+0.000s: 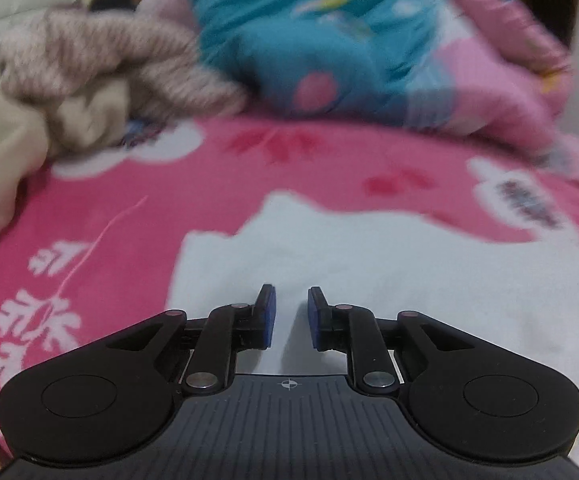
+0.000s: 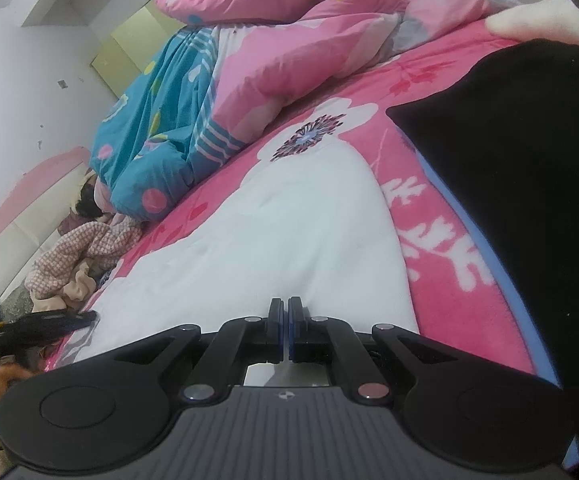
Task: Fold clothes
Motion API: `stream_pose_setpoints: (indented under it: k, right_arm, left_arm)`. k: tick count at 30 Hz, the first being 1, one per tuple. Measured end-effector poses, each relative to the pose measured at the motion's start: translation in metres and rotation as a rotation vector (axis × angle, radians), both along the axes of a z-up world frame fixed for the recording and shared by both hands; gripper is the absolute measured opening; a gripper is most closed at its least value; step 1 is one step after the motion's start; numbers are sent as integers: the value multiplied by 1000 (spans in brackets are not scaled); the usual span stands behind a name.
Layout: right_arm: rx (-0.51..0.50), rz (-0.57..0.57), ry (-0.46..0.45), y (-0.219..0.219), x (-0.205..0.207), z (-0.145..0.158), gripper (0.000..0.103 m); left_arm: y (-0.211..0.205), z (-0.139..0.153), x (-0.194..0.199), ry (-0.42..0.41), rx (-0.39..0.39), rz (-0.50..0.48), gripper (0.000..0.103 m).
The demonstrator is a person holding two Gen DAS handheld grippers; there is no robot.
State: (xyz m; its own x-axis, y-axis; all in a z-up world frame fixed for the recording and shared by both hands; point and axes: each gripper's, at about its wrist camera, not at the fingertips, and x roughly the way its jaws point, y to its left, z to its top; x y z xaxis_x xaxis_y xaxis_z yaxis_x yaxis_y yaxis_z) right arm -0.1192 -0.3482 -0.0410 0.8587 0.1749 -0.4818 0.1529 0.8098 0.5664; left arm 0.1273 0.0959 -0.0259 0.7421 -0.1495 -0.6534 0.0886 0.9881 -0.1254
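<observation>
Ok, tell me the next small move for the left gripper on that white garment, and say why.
Probably lower the left gripper and close it on the white garment. Its jaws stand apart with only flat fabric between them, while the right gripper looks shut at the garment's near edge, whether on cloth I cannot tell. Both need a hold before lifting a fold.

A pink flowered bed [image 2: 441, 216] carries a white garment [image 2: 273, 232], a black garment [image 2: 529, 184], a rumpled quilt [image 2: 257, 60] and a checked clothes heap [image 2: 85, 248].
</observation>
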Motion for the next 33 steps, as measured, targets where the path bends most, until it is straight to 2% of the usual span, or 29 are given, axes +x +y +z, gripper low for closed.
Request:
stream_pose_setpoints:
  k: [2,3,7,11,17,22,33]
  right_arm:
    - [3,-1,-1,0,0,0,1]
    - [3,-1,-2,0,0,0,1]
    - [8,2,-7,0,0,-2,1]
    - [23,3,-13,-2,-1,-3,1]
    - [26,2,-13,-2,0,-3,1]
    - [25,2,-14,-2,1,-3,1]
    - [35,4,-15,-4,2,-6,1]
  left_arm:
    - [9,-3,9,5,19,57,16]
    - [14,-1,12,8,26,86,11]
    - [19,5,12,-13,197,210,12]
    - [17,12,15,0,119,122,12]
    - [13,23,19,18,3,-10,22]
    - [1,9,33,49,98,-36,25]
    - [9,1,35,43,61,-57,25]
